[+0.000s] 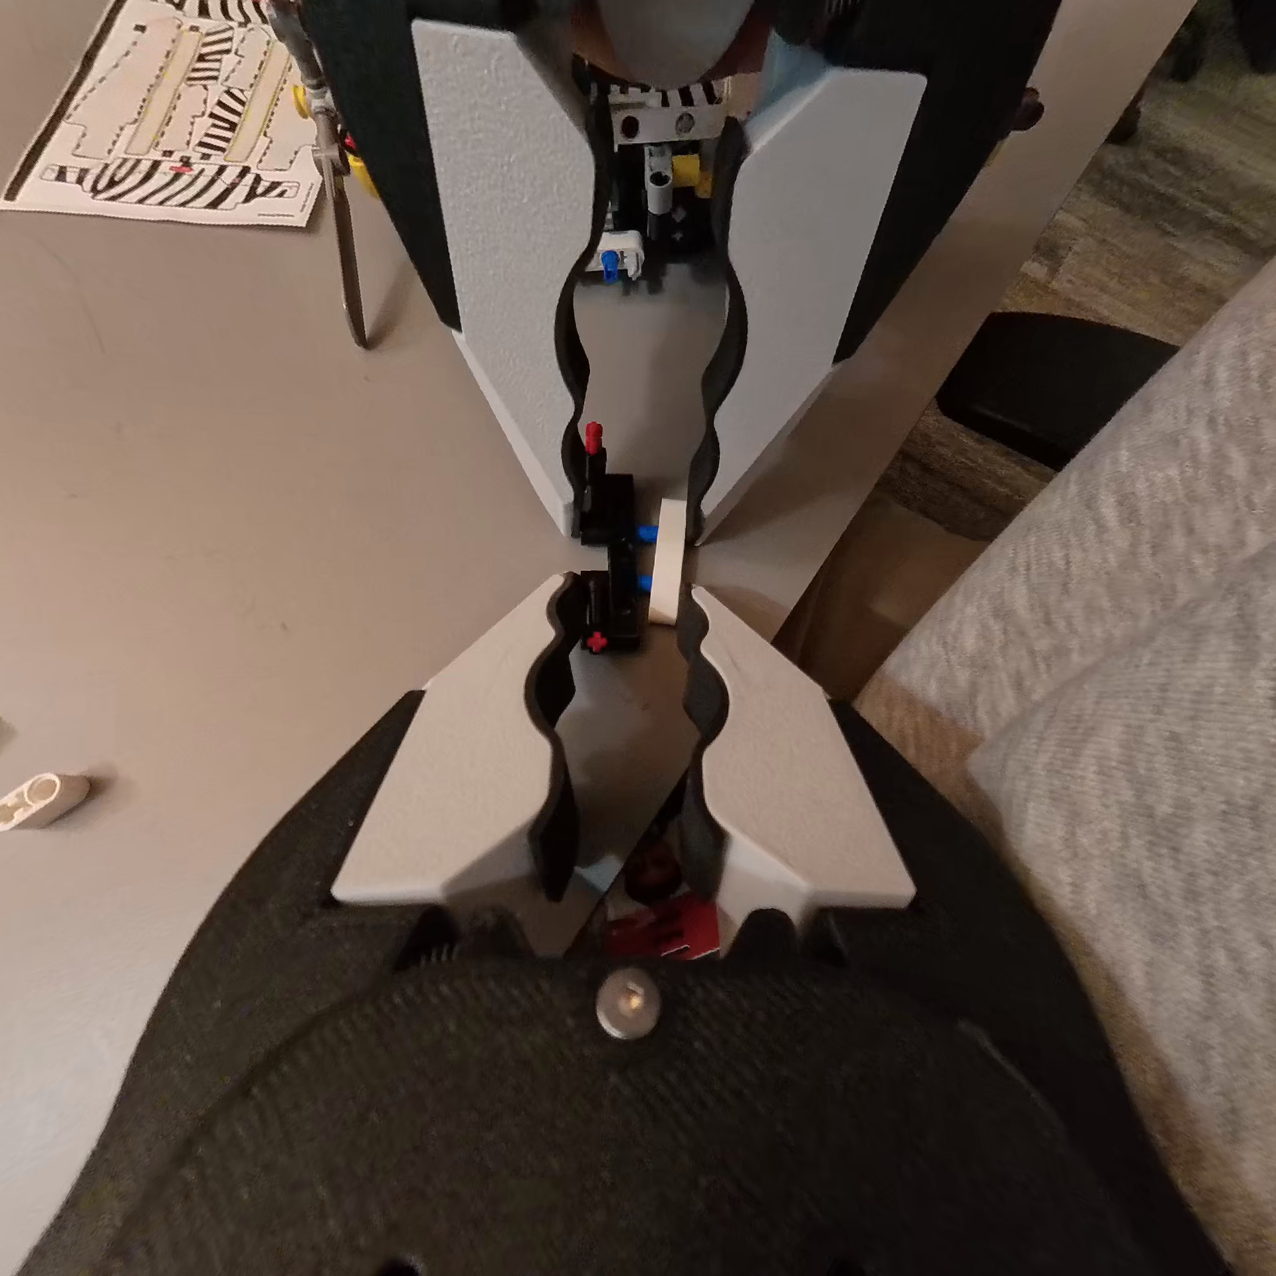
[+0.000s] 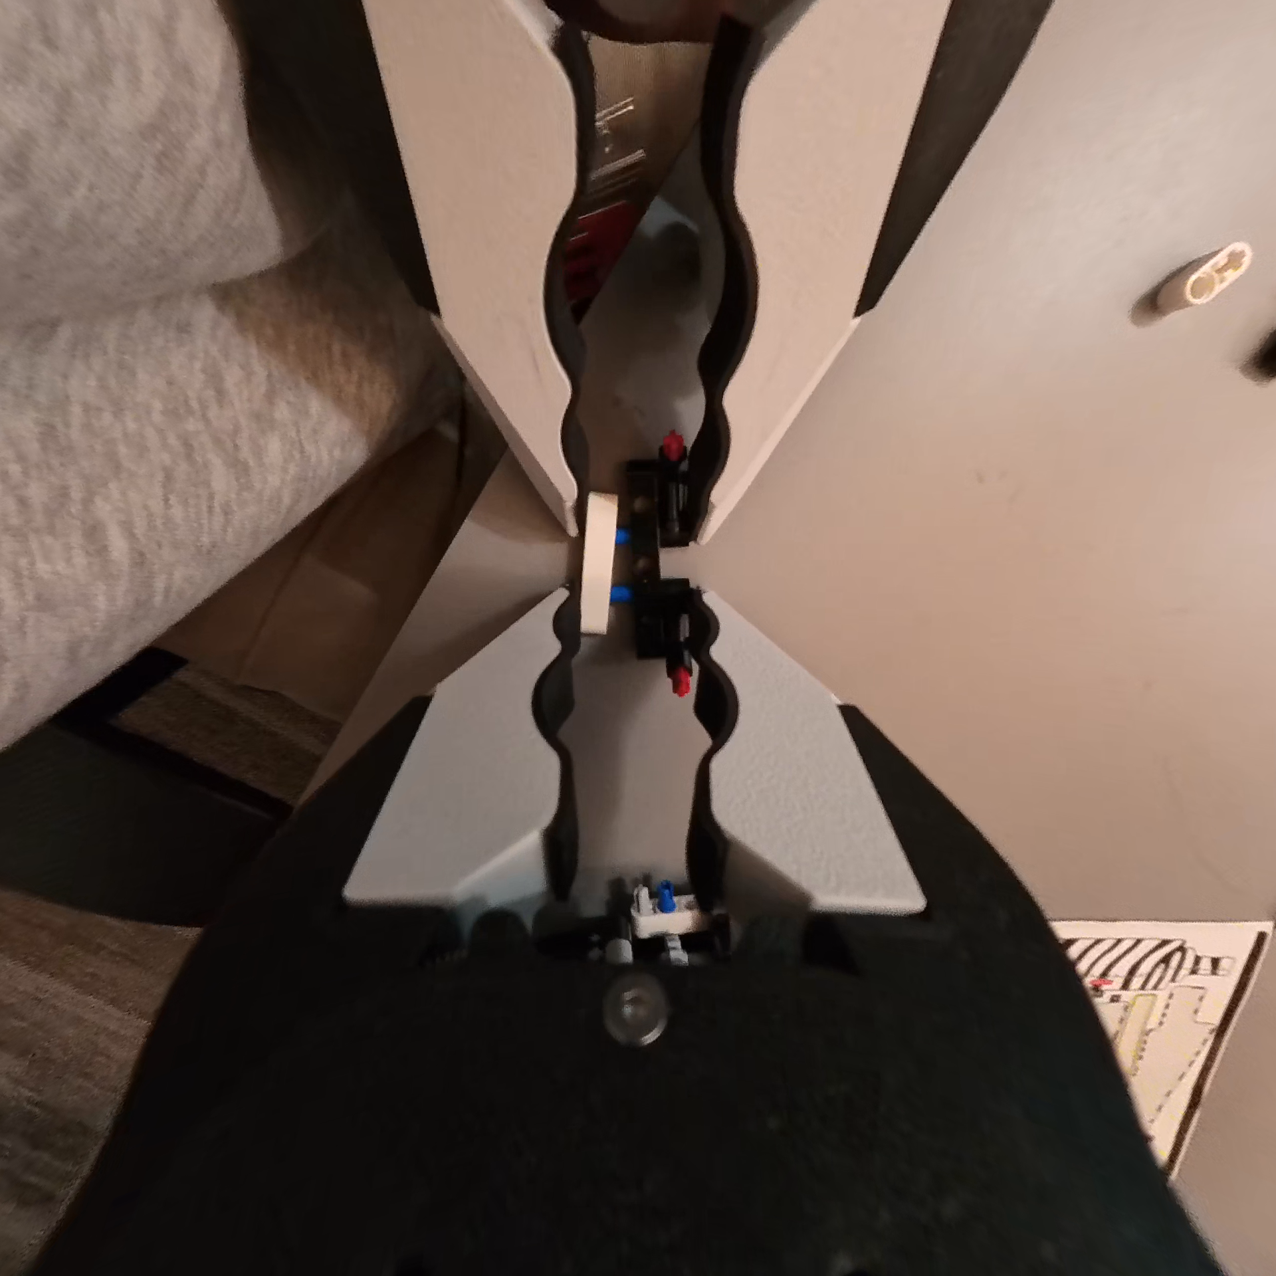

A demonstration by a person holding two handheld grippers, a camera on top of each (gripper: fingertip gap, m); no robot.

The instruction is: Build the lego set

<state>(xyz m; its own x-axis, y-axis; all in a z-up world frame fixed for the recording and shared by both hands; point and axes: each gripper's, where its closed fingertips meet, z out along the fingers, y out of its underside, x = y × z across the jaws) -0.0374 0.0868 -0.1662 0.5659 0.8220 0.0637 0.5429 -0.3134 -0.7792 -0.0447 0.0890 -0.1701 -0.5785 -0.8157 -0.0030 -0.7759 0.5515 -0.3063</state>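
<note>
A small lego assembly hangs above the grey table (image 1: 207, 483). It is a black part (image 1: 613, 552) with a red pin (image 1: 594, 436) at each end, and blue pins (image 1: 645, 532) joining it to a white beam (image 1: 670, 559). My left gripper (image 1: 627, 607) is shut on the near end of the assembly, one pad on the black part and one on the white beam. My right gripper (image 1: 635, 532) faces it tip to tip and grips the far end. The right wrist view shows the same: right gripper (image 2: 632, 607), left gripper (image 2: 636, 532), white beam (image 2: 597, 573), black part (image 2: 649, 552).
A partly built model (image 1: 656, 179) stands behind the right gripper. A zebra-striped sticker sheet (image 1: 172, 117) and a metal tool (image 1: 345, 228) lie at the far left. A loose white beam (image 1: 45, 797) lies left. The table edge and grey upholstery (image 1: 1105, 621) are right.
</note>
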